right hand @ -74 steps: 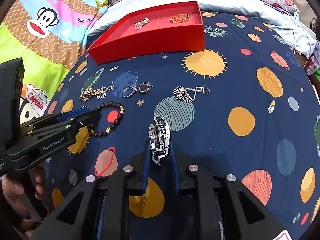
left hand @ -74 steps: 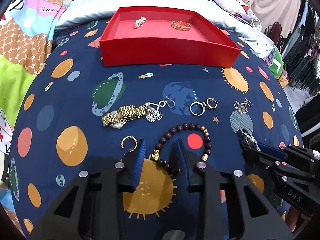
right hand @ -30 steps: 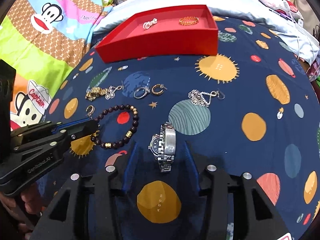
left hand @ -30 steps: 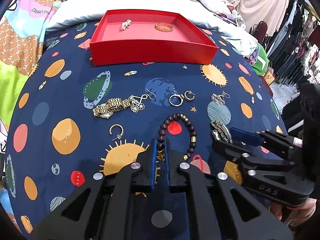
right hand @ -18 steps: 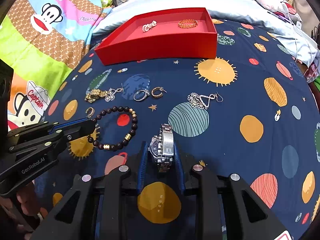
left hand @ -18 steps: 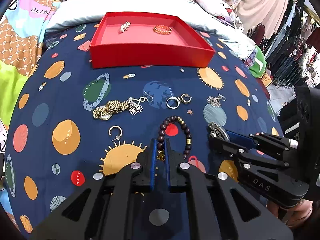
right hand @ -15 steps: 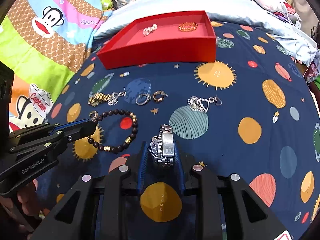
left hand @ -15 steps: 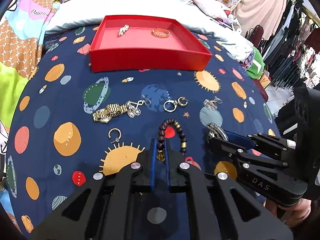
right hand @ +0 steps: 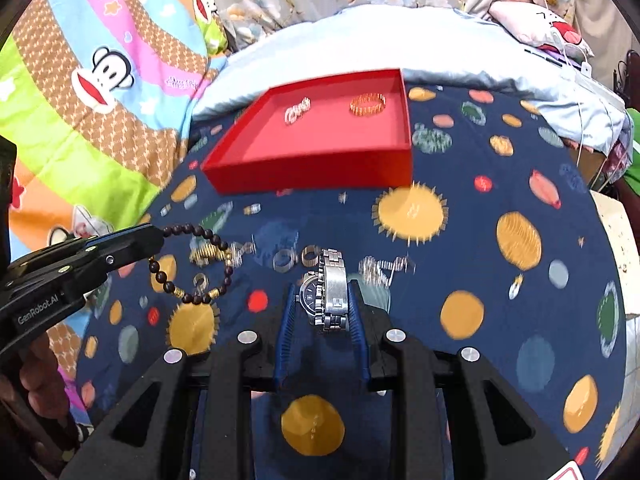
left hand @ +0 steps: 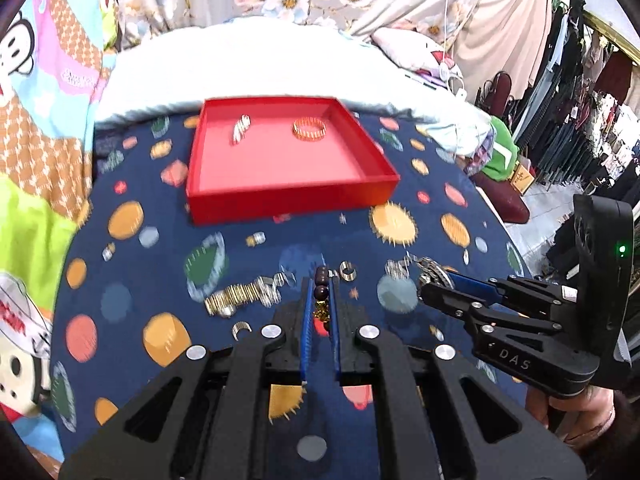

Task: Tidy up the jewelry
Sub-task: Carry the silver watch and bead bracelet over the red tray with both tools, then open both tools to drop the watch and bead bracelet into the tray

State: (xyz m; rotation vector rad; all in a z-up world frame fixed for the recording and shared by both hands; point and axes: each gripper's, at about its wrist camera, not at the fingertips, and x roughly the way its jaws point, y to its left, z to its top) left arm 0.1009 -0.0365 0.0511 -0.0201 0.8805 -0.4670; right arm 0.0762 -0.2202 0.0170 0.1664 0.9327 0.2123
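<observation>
Red tray: shallow, square, matte; holds a silver piece and a gold band.

Beaded bracelet: dark round beads, now lifted off the planet-print bedspread, short of the tray; left gripper jaws clamped on it.

Steel watch: linked metal band, raised likewise; right gripper jaws closed on it.

Both ready for transfer to the tray.

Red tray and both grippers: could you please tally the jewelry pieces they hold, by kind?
beaded bracelet, in the left gripper: 1
silver watch, in the right gripper: 1
gold bangle, in the red tray: 1
small silver piece, in the red tray: 1
Total: 4
</observation>
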